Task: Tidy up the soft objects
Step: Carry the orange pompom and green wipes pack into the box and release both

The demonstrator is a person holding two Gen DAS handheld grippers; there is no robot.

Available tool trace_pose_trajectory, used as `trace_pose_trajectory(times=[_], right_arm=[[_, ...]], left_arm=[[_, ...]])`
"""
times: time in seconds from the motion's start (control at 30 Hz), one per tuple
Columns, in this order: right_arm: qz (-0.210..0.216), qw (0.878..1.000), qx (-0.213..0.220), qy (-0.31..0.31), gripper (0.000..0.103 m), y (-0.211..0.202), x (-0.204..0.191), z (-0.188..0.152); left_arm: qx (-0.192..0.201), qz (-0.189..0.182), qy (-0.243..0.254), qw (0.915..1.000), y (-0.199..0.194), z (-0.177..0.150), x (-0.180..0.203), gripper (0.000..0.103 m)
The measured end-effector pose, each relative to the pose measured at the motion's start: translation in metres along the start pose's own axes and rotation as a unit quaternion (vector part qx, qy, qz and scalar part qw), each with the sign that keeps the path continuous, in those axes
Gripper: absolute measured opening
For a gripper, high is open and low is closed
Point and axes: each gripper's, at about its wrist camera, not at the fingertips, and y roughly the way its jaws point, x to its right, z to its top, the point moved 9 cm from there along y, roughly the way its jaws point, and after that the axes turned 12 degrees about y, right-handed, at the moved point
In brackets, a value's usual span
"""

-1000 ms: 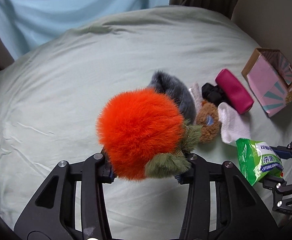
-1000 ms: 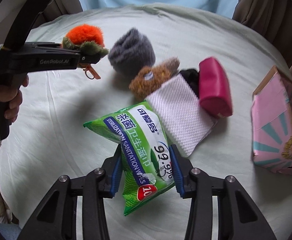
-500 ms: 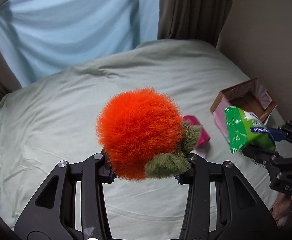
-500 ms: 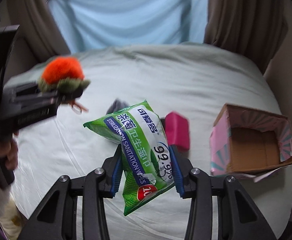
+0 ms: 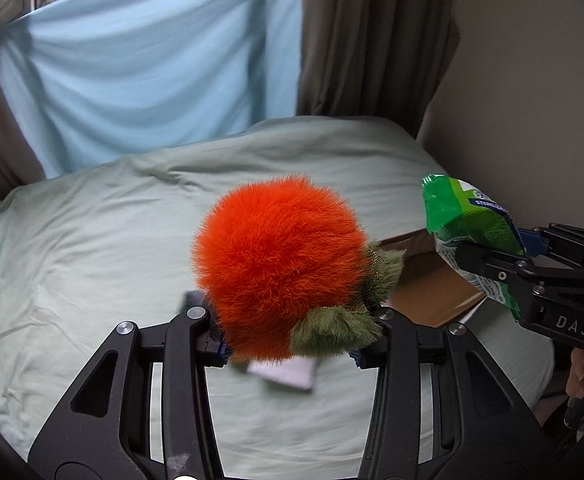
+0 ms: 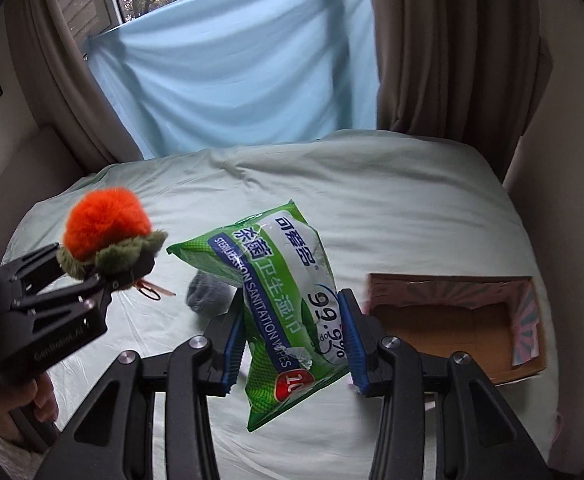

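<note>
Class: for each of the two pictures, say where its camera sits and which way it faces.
Left wrist: on the left hand-held gripper, facing down over the bed; shows its fingers clamping the orange plush.
Right wrist: on the right hand-held gripper, facing the same way; shows its fingers clamping the wipes pack.
Shared: both items, the bed, the open box.
</note>
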Motion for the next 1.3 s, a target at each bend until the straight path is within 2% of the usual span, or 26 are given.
trace_pose_trajectory(times=[0.13, 0.33, 0.47, 0.73, 0.93, 1.03, 1.13, 1.3], right_arm=[[-0.005, 1.000, -0.007, 0.005, 0.040, -0.013, 0.048, 0.014], [-0.018, 0.999, -0.032, 0.030, 0.040, -0.007, 0.130, 0.028], [-0.037, 0.997, -0.052, 0.039, 0.040, 0.005, 0.179, 0.032], [-0.057, 0.989, -0.112, 0.082, 0.040, 0.050, 0.260, 0.023], [-0.056, 0.976, -0.170, 0.122, 0.040, 0.099, 0.299, 0.002], [-0.058, 0.970, -0.195, 0.132, 0.040, 0.122, 0.312, -0.012], [-0.062, 0.964, -0.215, 0.142, 0.040, 0.138, 0.323, -0.023], [-0.052, 0.956, -0.237, 0.164, 0.040, 0.155, 0.335, -0.032]], left_arm=[[-0.003, -0.008, -0.002, 1.0000, 0.020, 0.020, 0.052, 0.039], [-0.023, -0.032, -0.007, 0.9992, 0.061, 0.038, 0.119, 0.039], [-0.047, -0.047, 0.004, 0.9978, 0.098, 0.047, 0.166, 0.039], [-0.107, -0.067, 0.017, 0.9919, 0.173, 0.039, 0.220, 0.038], [-0.184, -0.076, 0.019, 0.9798, 0.238, 0.006, 0.242, 0.039], [-0.235, -0.083, 0.017, 0.9682, 0.271, -0.019, 0.250, 0.038], [-0.268, -0.087, 0.023, 0.9592, 0.291, -0.033, 0.259, 0.039], [-0.281, -0.080, 0.035, 0.9558, 0.297, -0.038, 0.265, 0.039]])
